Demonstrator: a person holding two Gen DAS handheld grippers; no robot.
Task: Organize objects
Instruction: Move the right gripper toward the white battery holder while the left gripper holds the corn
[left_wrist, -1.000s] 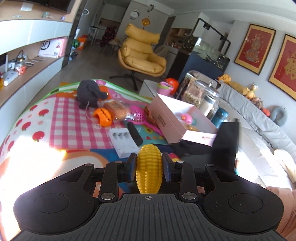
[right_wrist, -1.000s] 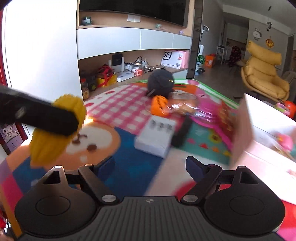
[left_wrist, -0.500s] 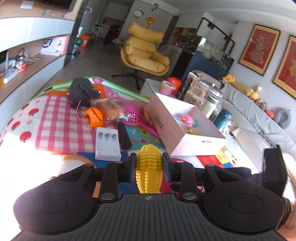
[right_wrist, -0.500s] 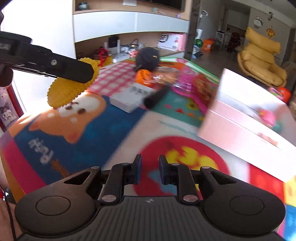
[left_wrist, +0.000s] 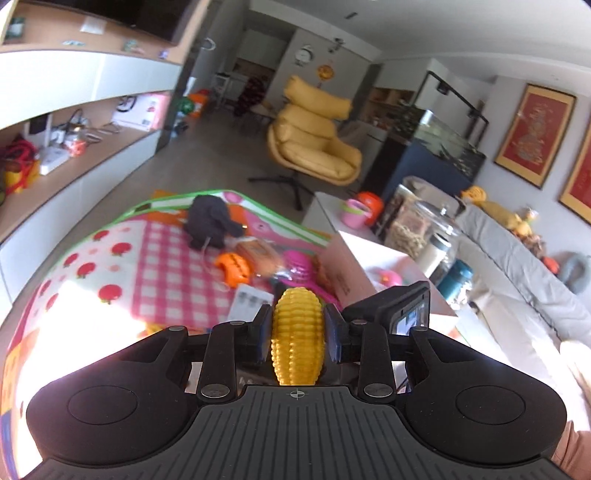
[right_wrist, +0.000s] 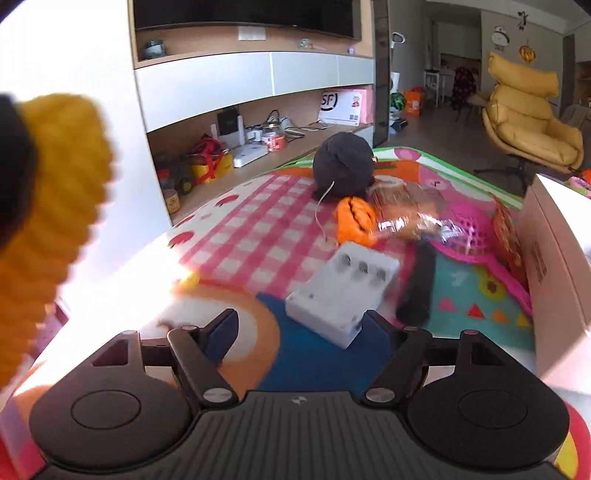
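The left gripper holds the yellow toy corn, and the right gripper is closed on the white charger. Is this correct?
Not quite. In the right wrist view the right gripper is open and empty; the white charger lies on the mat ahead. The left gripper does hold the toy corn.

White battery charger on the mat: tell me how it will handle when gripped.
The white battery charger looks like rigid, boxy plastic, so probably stiff and light. It lies flat on the mat, unlikely to roll. Its smooth sides may slip between the open right gripper.

The left gripper (left_wrist: 297, 328) is clamped on a yellow toy corn (left_wrist: 297, 334) (held aloft); the right gripper (right_wrist: 301, 325) hangs spread wide, empty.
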